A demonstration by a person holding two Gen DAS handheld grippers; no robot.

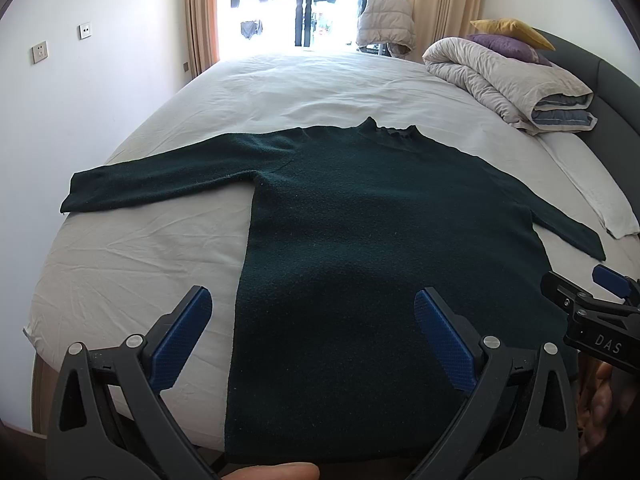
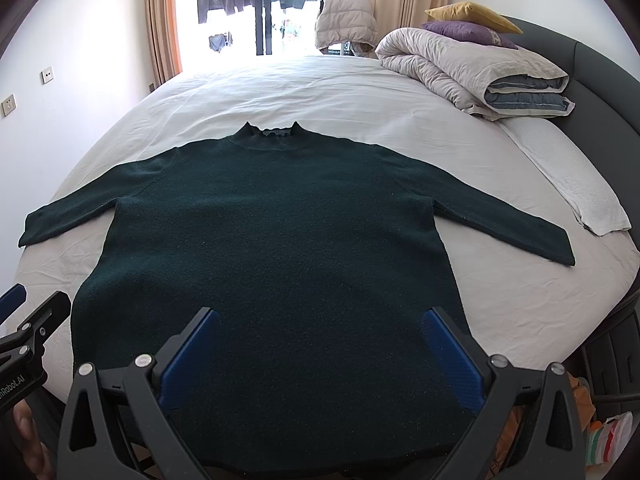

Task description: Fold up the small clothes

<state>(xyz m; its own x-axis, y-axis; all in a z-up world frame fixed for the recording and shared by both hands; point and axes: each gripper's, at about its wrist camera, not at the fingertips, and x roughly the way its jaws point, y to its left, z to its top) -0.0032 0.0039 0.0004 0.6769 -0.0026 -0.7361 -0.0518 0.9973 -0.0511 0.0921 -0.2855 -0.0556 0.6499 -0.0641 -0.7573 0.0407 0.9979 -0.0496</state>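
sweater: we see a dark green knit sweater [image 2: 280,248] laid flat on the white bed sheet [image 2: 320,92], collar at the far end, hem at the near edge, both sleeves spread out left and right.
left gripper: left gripper [image 1: 312,312] hovers over the near left part of the hem, blue pads spread wide, nothing between them.
right gripper: right gripper [image 2: 320,332] hovers over the near hem, fingers wide apart too, holding nothing.
writing: we read "das" in white on the right gripper's body as seen at the right edge of the left wrist view; "robot.ai", start cut off, on the left gripper's body at the left edge of the right wrist view.
far right: folded duvet [image 2: 472,68] on the bed with a purple pillow [image 2: 464,32] and a yellow pillow [image 2: 472,12] on top.
right side: white towel [image 2: 580,192] lying near the right sleeve.
far: puffer vest [image 2: 344,20] by the window [image 2: 260,8], clothes hanging outside.
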